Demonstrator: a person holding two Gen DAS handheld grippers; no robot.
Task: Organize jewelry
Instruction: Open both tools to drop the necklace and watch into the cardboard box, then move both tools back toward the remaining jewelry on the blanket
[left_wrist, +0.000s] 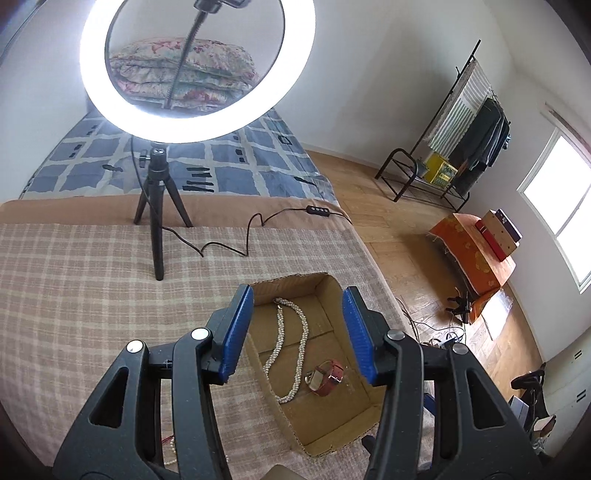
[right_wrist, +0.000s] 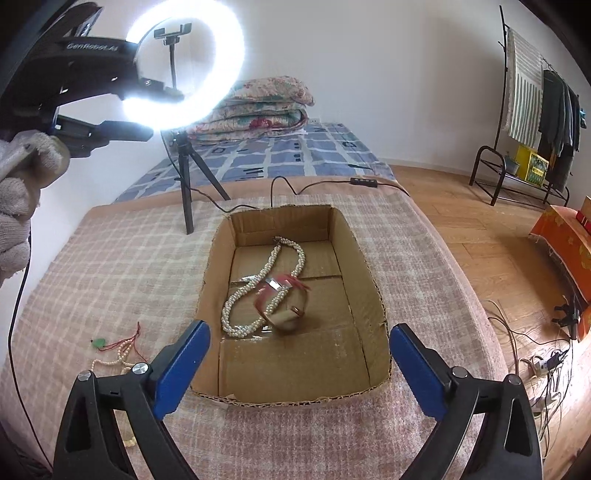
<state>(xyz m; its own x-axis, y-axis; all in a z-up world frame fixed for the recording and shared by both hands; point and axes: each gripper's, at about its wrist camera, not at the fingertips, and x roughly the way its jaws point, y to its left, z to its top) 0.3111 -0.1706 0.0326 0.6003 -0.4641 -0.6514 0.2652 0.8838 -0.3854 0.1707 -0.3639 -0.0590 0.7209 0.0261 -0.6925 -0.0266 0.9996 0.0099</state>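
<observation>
While jaws gape: beaded pearl necklace | corrugated cardboard box; pink watch blurred

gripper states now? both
Left gripper: open, empty, above the brown cardboard box.
Right gripper: open, empty.

White pearl necklace and red-strapped watch lie in a brown cardboard box. The blanket is pink-and-cream plaid. Tongs' pads are blue.
</observation>
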